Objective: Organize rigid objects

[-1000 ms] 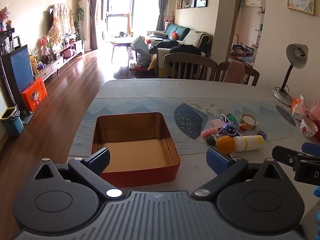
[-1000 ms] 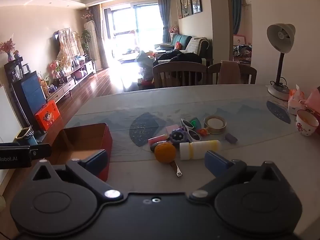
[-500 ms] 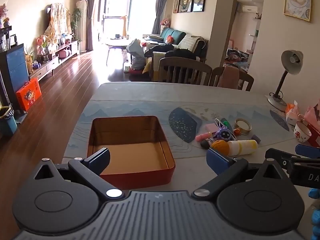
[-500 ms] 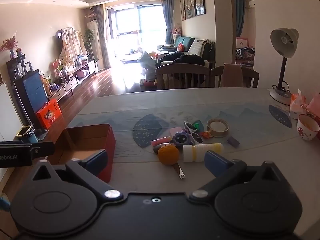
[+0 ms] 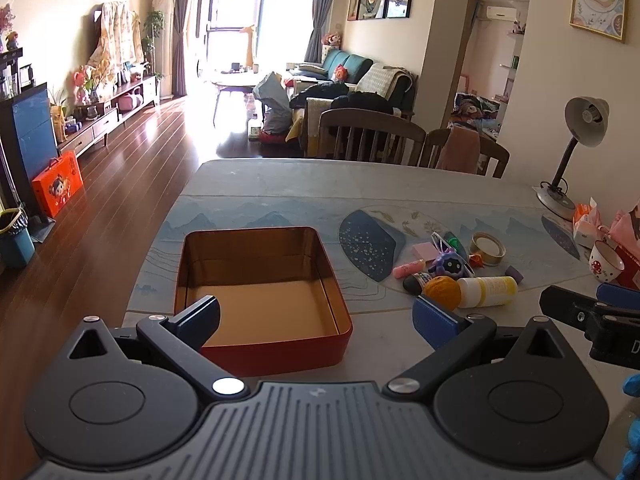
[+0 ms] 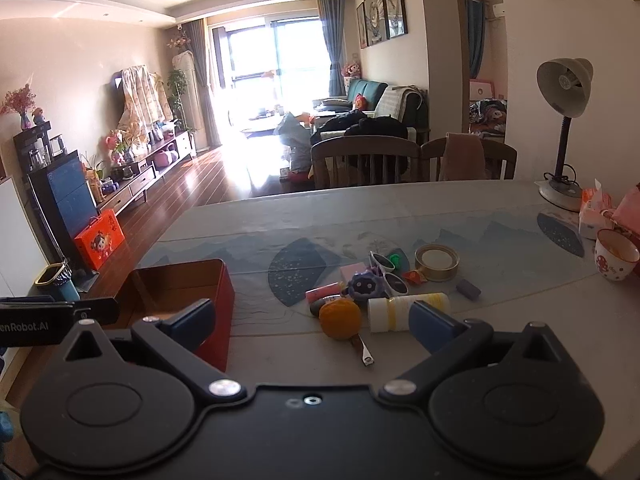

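A red tin box (image 5: 224, 350) with a bare gold inside sits on the table ahead of my open left gripper (image 5: 316, 316), whose fingers hold nothing. Right of the box lies a small heap: an orange ball (image 5: 442, 291), a white and yellow bottle (image 5: 487, 291), a purple toy (image 5: 447, 265), a pink stick (image 5: 408, 270) and a tape roll (image 5: 487, 243). In the right wrist view my right gripper (image 6: 312, 318) is open above the near table, with the orange ball (image 6: 340, 319), the bottle (image 6: 394, 312) and a nail clipper (image 6: 363, 352) just beyond it. The red box (image 6: 218, 312) stands to its left.
A desk lamp (image 6: 564, 128), a tissue pack (image 6: 596, 216) and a spotted cup (image 6: 614, 256) stand at the table's right side. Sunglasses (image 6: 390, 276) and a purple eraser (image 6: 468, 289) lie in the heap. Chairs (image 5: 372, 136) line the far edge. The table's left edge drops to a wooden floor.
Both grippers have drawn back and risen a little, so the box and the heap look farther off. Nothing on the table has moved; both grippers stay open.
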`<state>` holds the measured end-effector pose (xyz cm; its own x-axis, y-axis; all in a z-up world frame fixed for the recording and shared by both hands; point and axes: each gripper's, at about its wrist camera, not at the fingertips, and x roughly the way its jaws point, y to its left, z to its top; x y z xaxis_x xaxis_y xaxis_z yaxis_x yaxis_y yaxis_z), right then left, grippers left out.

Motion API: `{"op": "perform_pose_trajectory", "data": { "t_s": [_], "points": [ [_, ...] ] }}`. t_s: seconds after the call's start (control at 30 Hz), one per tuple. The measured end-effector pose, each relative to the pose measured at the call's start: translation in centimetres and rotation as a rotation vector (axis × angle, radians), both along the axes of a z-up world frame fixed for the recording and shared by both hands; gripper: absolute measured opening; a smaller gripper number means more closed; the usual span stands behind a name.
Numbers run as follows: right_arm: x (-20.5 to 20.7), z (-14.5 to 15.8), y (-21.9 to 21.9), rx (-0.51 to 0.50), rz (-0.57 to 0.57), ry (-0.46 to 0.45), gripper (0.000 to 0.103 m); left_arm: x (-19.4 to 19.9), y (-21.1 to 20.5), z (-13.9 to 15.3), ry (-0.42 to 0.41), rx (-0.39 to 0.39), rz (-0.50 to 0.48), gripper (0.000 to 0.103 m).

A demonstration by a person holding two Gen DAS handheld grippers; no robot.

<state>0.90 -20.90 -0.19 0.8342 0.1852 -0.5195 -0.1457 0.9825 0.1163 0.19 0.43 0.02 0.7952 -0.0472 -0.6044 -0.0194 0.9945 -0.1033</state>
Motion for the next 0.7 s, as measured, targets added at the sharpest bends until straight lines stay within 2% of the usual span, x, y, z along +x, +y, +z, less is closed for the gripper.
{"op": "perform_pose_trajectory", "data": {
  "t_s": [0.43, 0.7],
  "points": [
    [0.9, -0.1, -0.8, -0.037, 0.015, 0.007, 0.103, 0.7, -0.8, -0.1, 0.019, 0.0, 0.016, 0.103],
    [2.6, -0.1, -3.0, -0.03, 0.029, 0.016, 0.103, 2.1, -2.5, -0.1, 0.031, 0.004, 0.034, 0.103]
  ]
}}
